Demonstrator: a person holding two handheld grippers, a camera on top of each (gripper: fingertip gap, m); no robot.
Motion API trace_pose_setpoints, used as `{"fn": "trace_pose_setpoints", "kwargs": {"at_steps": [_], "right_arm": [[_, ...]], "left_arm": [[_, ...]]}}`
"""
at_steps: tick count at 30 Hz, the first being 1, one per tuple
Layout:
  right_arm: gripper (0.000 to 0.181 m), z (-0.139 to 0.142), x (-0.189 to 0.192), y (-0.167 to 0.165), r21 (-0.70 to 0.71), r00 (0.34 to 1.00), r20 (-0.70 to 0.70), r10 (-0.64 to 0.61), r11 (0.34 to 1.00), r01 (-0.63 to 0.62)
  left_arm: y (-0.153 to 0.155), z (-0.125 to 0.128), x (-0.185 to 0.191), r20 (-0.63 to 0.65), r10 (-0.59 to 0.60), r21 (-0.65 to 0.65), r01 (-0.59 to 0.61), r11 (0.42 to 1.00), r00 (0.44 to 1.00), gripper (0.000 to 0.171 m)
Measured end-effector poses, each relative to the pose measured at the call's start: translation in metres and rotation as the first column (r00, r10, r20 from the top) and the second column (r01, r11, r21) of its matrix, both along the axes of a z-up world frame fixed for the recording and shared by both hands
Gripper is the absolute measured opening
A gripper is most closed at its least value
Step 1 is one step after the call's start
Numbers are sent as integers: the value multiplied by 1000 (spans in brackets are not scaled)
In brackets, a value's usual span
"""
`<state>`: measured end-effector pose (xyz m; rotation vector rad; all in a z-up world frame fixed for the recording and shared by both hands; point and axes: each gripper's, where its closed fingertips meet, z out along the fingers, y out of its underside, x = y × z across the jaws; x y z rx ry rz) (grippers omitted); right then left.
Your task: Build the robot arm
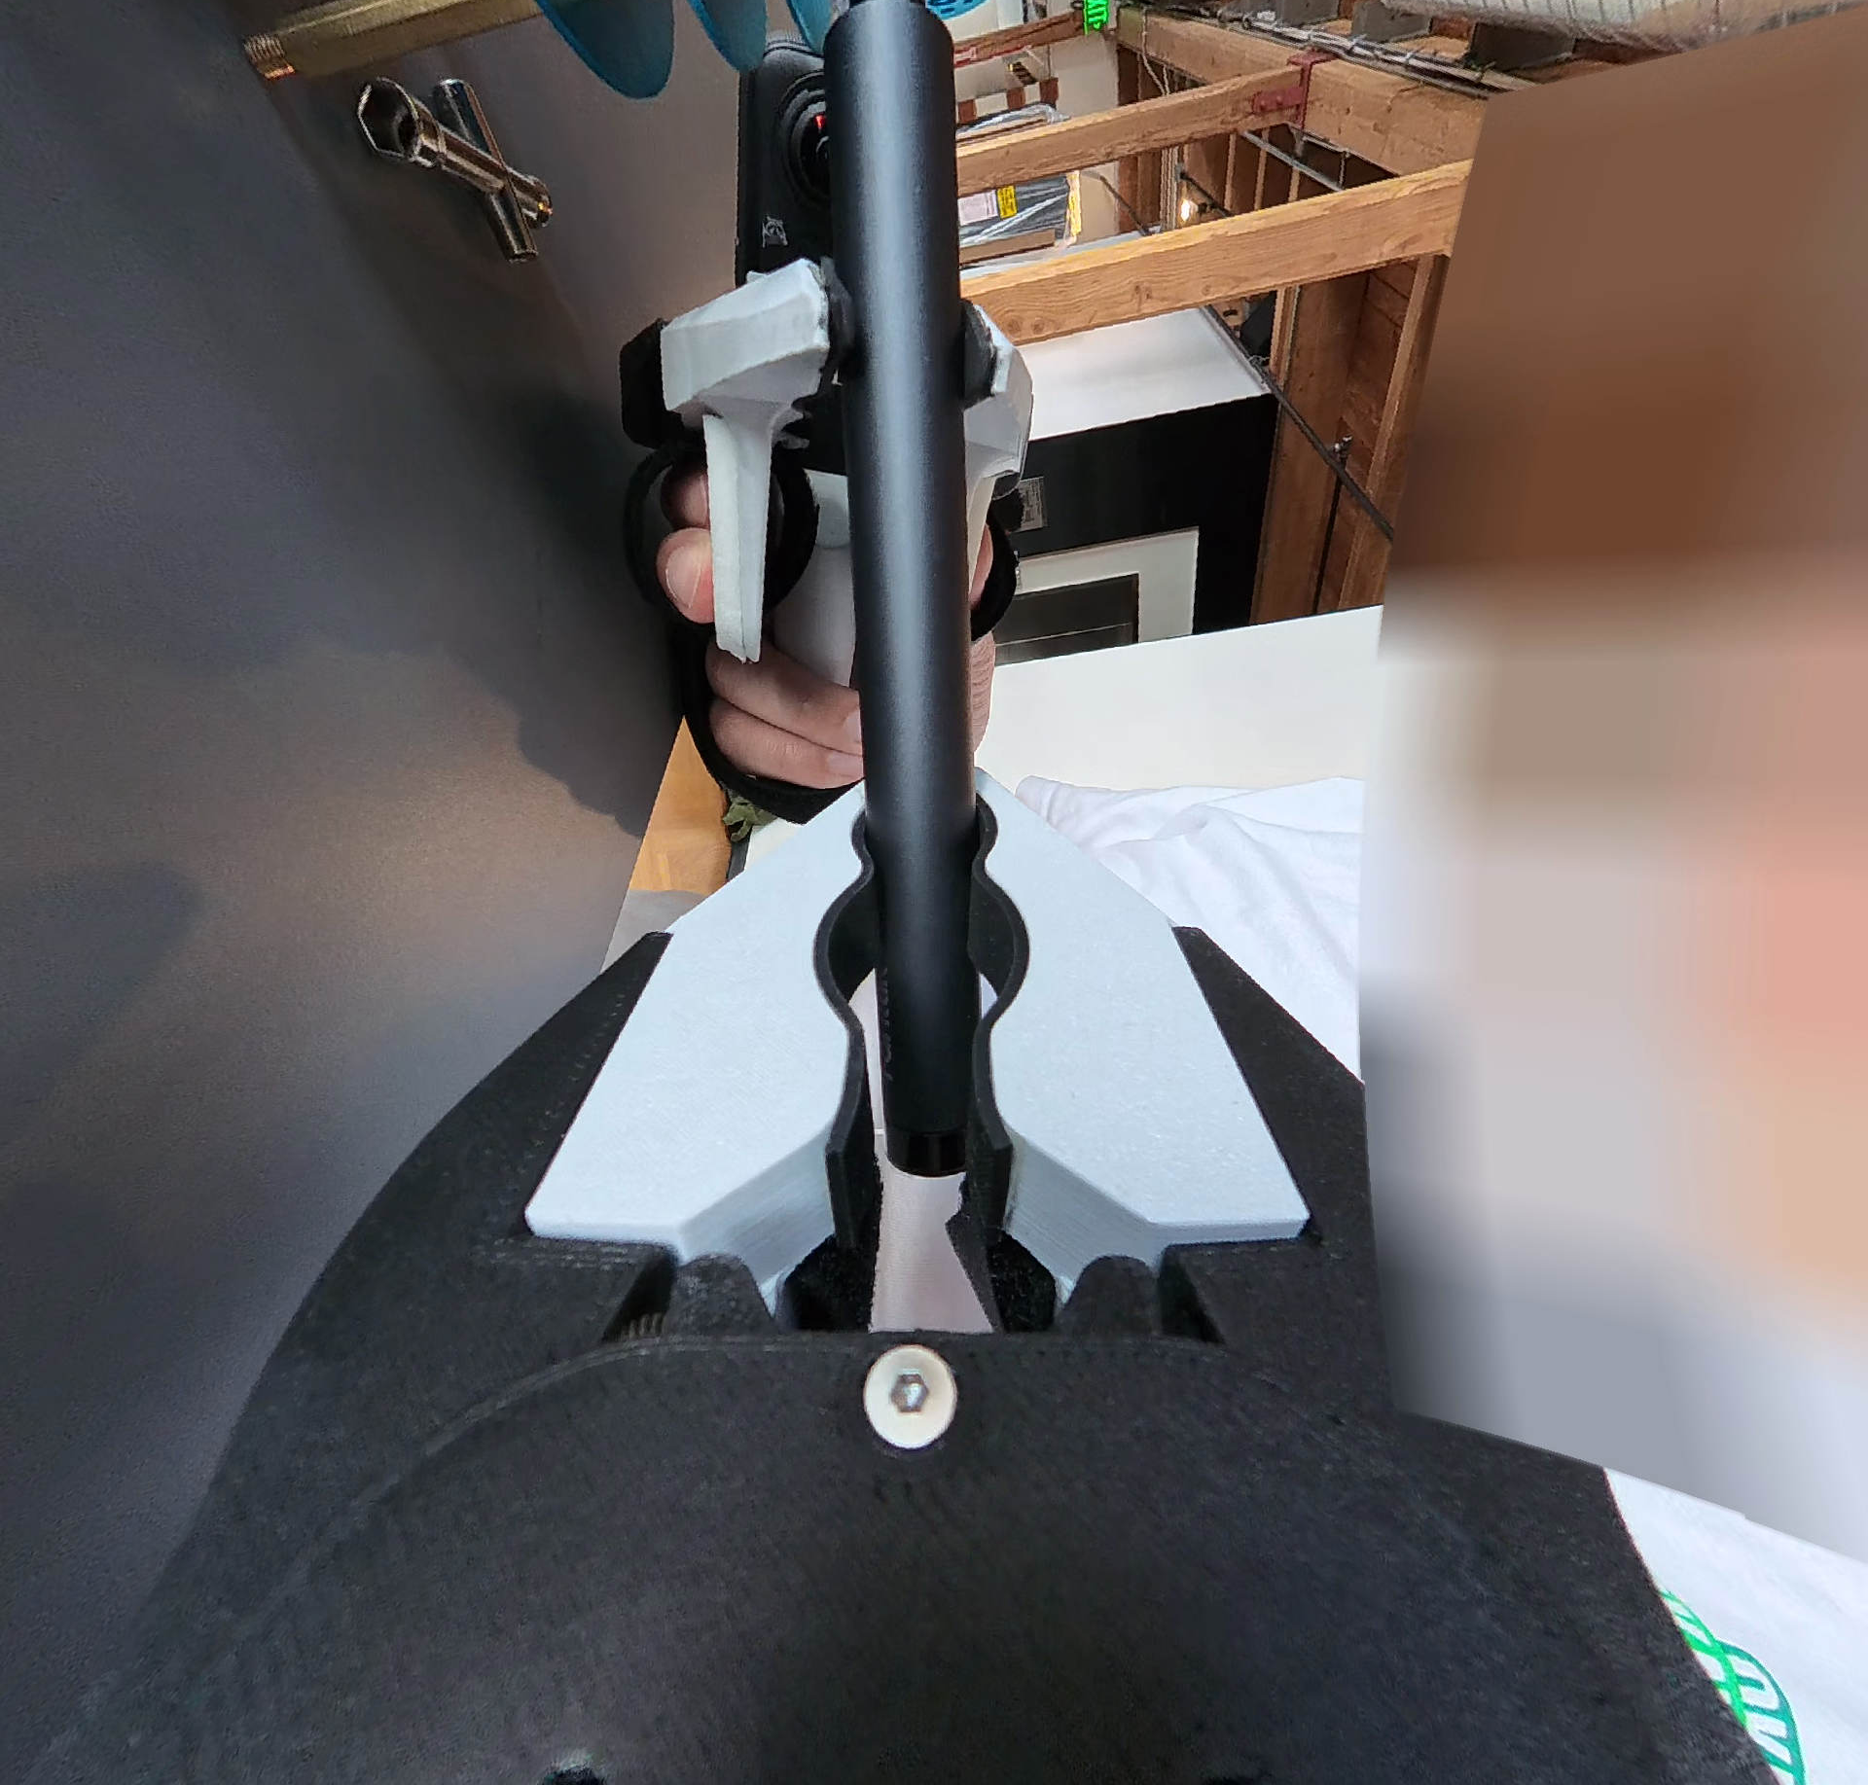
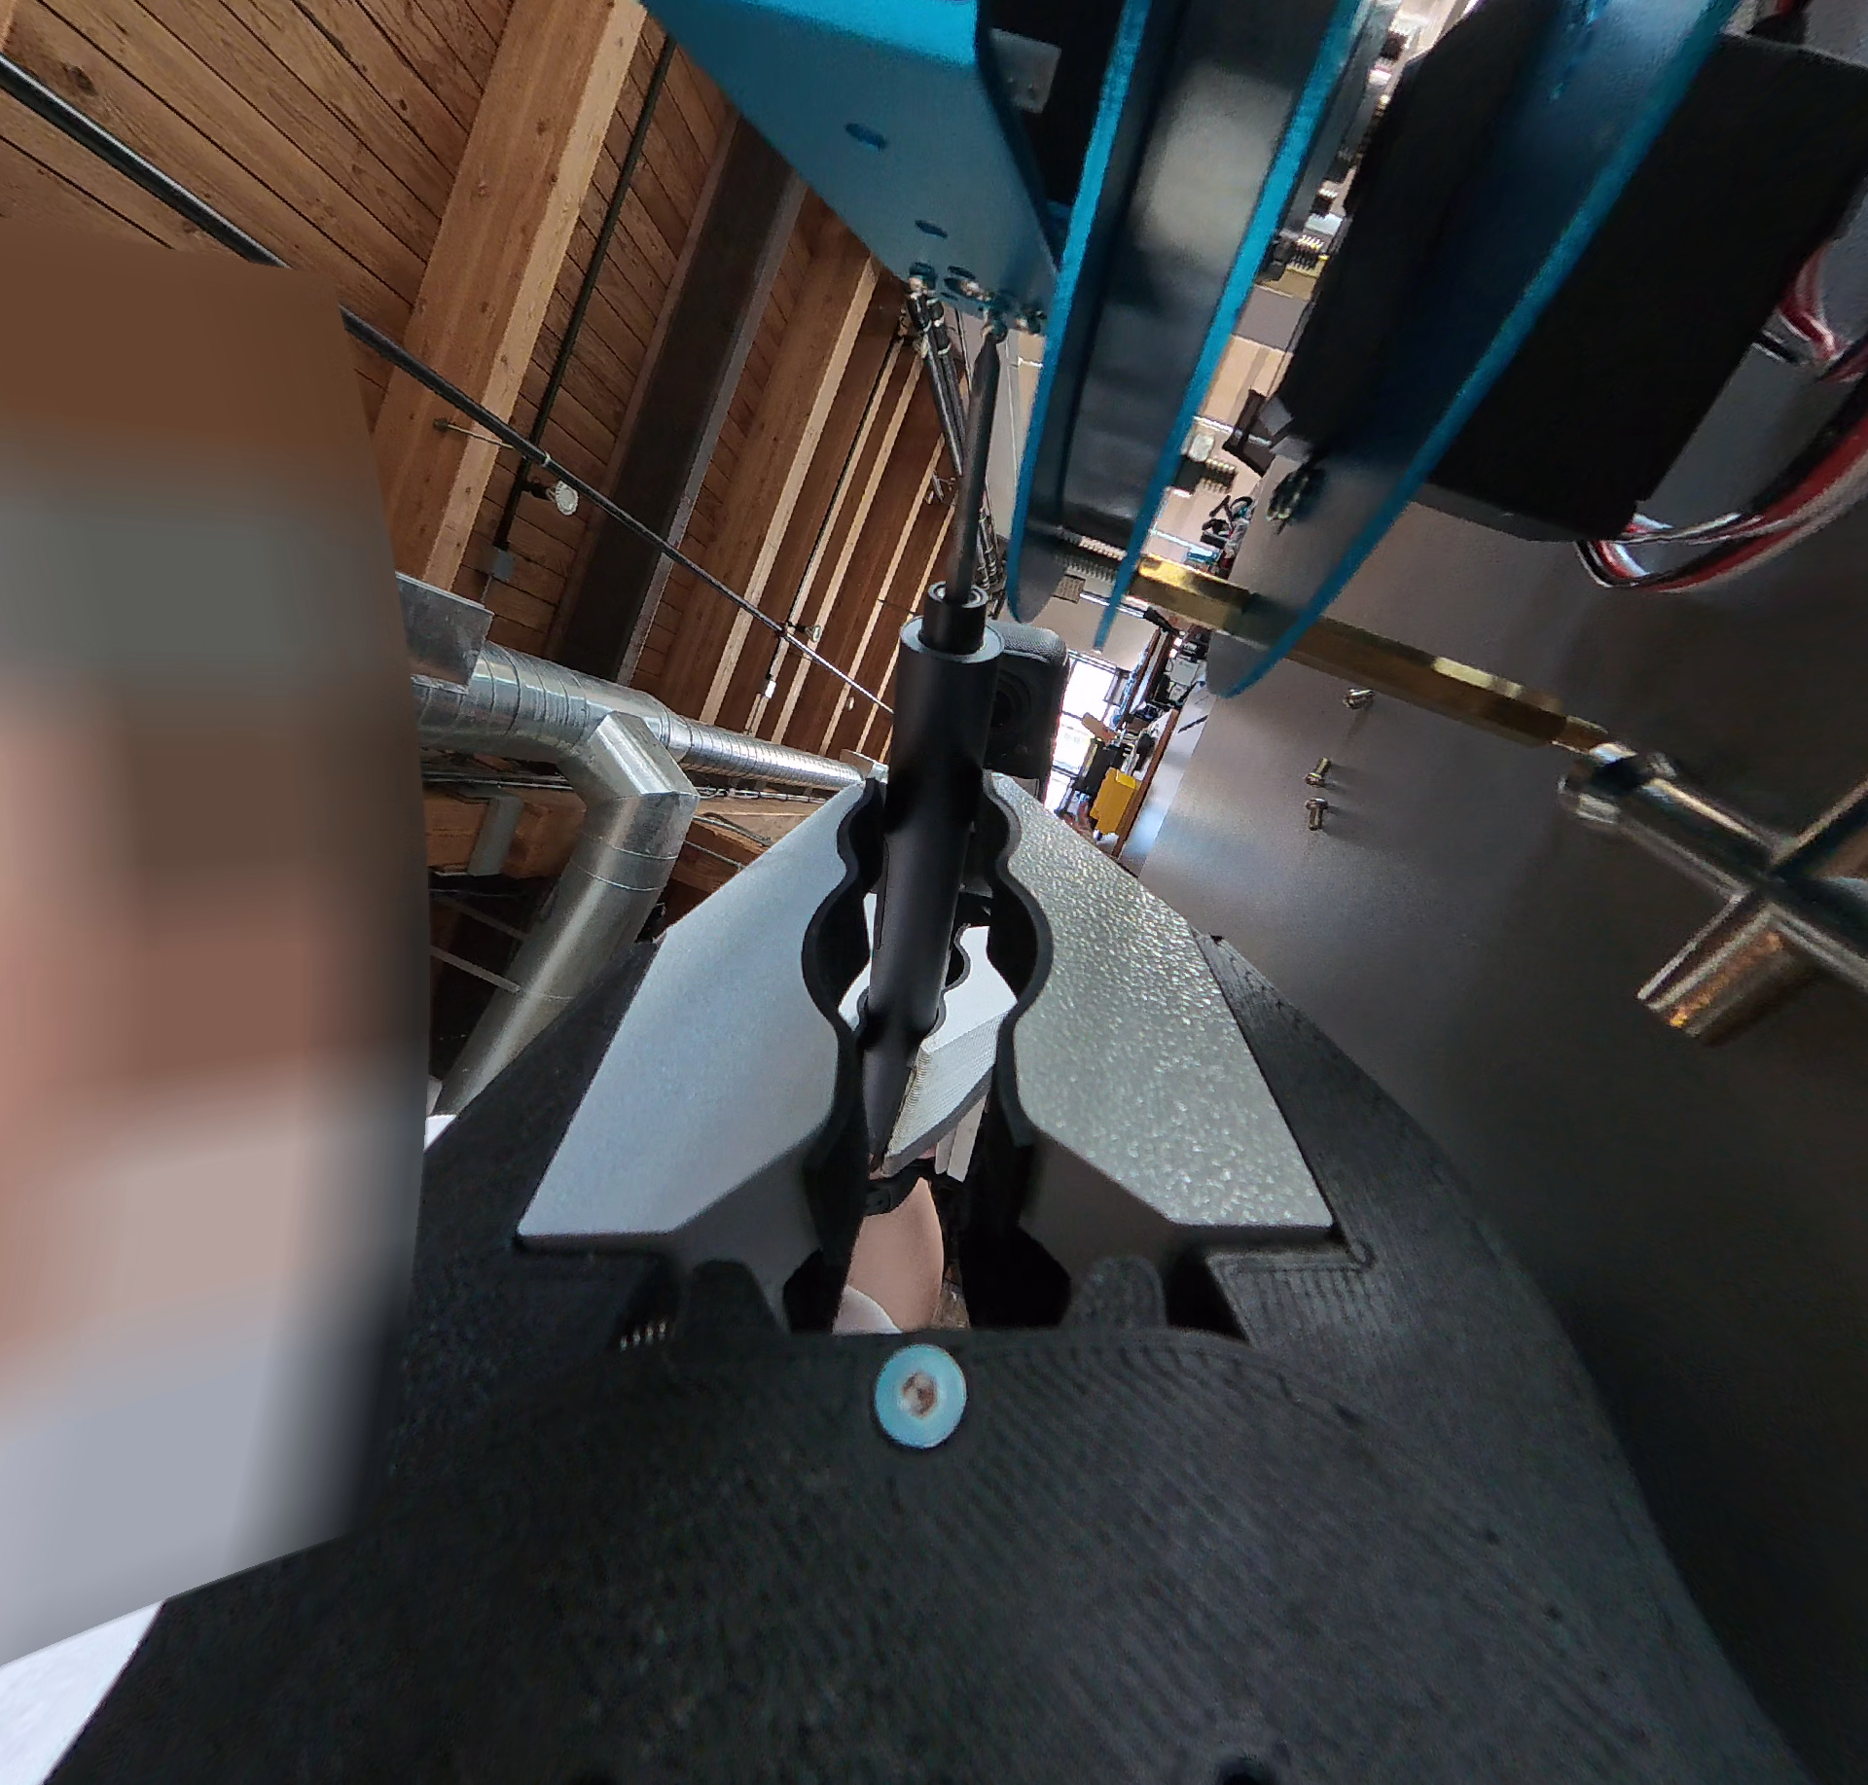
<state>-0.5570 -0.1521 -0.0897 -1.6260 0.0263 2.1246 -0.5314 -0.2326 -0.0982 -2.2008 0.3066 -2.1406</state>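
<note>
My left gripper [image 1: 920,827] is shut on the rear part of a black cylindrical screwdriver [image 1: 895,524] that runs straight ahead between its white fingers. My right gripper [image 1: 910,347], held by a hand, clamps the same handle farther along. In the right wrist view my right gripper [image 2: 930,807] is shut on the screwdriver [image 2: 935,756]. Its thin metal shaft [image 2: 978,463] reaches up to the screws on the edge of a blue bracket [image 2: 859,89]. A white finger of the left gripper [image 2: 955,1054] shows between the right fingers.
Blue plates [image 2: 1112,322] on a brass hex standoff [image 2: 1415,670] hang over a dark grey surface [image 1: 253,625]. A black box with coloured wires [image 2: 1617,271], a metal cross wrench [image 2: 1769,857] and small screws [image 2: 1314,792] lie right. A white table [image 1: 1162,706] is beyond. My right fingertips sit around 8 cm from my left ones.
</note>
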Motion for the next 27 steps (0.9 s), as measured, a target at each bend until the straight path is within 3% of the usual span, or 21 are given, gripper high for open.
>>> {"fn": "trace_pose_setpoints", "kwargs": {"at_steps": [27], "right_arm": [[16,1,4,-2,-4,1000,-6,12,1000,-12]], "left_arm": [[-5,1,12,43,0,-27,1,1000,999,9]]}}
